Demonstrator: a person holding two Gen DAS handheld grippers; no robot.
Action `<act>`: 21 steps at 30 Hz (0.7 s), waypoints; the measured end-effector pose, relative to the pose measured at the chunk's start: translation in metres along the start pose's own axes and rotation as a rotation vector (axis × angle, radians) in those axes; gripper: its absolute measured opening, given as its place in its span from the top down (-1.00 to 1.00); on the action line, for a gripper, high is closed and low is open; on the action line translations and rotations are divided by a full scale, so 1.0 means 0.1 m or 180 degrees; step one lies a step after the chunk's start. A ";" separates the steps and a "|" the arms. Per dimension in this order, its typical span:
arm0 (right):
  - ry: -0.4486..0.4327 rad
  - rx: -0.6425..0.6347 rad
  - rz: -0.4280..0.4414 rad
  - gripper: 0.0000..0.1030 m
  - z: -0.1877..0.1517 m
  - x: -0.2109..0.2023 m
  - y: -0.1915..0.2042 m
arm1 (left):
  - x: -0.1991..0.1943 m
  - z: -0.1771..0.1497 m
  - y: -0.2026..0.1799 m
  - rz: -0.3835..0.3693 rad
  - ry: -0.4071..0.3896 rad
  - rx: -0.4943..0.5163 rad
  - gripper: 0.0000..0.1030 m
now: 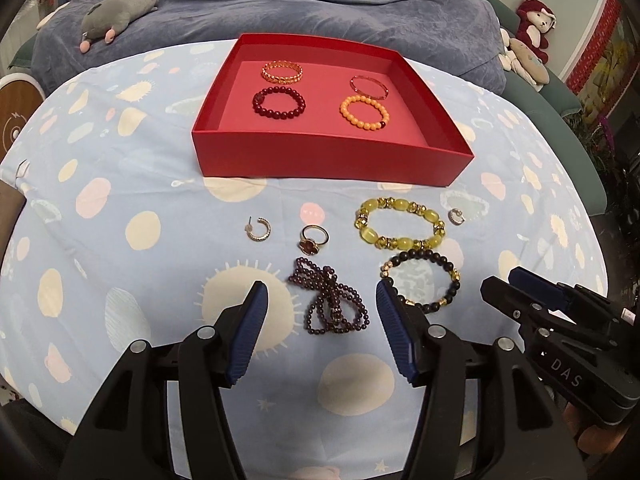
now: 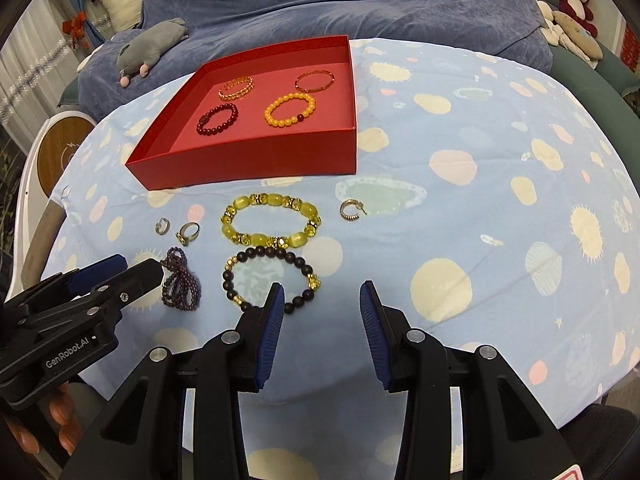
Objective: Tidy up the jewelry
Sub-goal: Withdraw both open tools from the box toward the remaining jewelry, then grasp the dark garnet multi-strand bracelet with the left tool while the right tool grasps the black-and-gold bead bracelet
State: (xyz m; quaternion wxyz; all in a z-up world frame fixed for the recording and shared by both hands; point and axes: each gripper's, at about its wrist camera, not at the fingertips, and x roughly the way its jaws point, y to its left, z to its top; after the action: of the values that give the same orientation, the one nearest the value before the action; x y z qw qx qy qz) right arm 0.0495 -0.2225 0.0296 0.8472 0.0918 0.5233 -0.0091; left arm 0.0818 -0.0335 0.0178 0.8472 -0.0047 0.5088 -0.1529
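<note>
A red box (image 1: 320,160) sits on the tabletop, which wears a light blue cloth with spots (image 1: 120,200). The box is toward the far edge of the tabletop. Four bracelets lie inside it, none touching. At the far wall are a gold chain bracelet (image 1: 282,72) and a thin red bangle (image 1: 369,86). Closer to the near wall are a dark red bead bracelet (image 1: 279,102) and an orange bead bracelet (image 1: 364,113).

More jewelry lies on the cloth, between the box and the near edge. A yellow bead bracelet (image 1: 400,223) is just outside the box's near wall. A black bead bracelet (image 1: 420,286) lies just beside it, closer to the near edge. A purple bead string (image 1: 330,300) is bunched in a little heap. Near it is a ring (image 1: 314,238) with a dark red stone. One hoop earring (image 1: 259,230) lies left of the ring, and another hoop earring (image 1: 455,216) lies right of the yellow bracelet.

The left gripper (image 1: 320,300) hangs over the purple string with its jaws wide apart — it holds nothing. The right gripper (image 2: 322,300) is spread wide too, and it is empty. Its left finger (image 2: 272,320) covers part of the black bracelet's near side — I cannot tell if they touch.
</note>
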 end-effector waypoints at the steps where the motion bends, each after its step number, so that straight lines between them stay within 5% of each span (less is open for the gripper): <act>1: 0.0012 0.0009 0.0004 0.25 -0.02 0.00 0.00 | 0.03 -0.01 -0.01 0.0007 0.0018 0.0006 -0.03; 5: 0.0032 0.0007 0.0010 0.25 -0.06 0.02 0.01 | 0.16 -0.05 0.00 0.0011 0.0121 -0.0020 0.18; 12: 0.0051 -0.0014 0.0022 0.25 -0.08 0.05 0.04 | 0.25 -0.12 0.06 -0.0046 0.0214 -0.0027 0.84; 21: 0.0064 -0.0007 0.0049 0.25 -0.04 0.12 0.07 | 0.17 -0.15 0.23 -0.0044 0.0186 -0.0168 0.88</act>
State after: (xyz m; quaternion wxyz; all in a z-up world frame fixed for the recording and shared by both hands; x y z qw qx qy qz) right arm 0.0523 -0.2138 0.0185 0.8420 0.0950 0.5311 -0.0011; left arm 0.0818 -0.0135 -0.0082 0.8305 -0.0261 0.5372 -0.1454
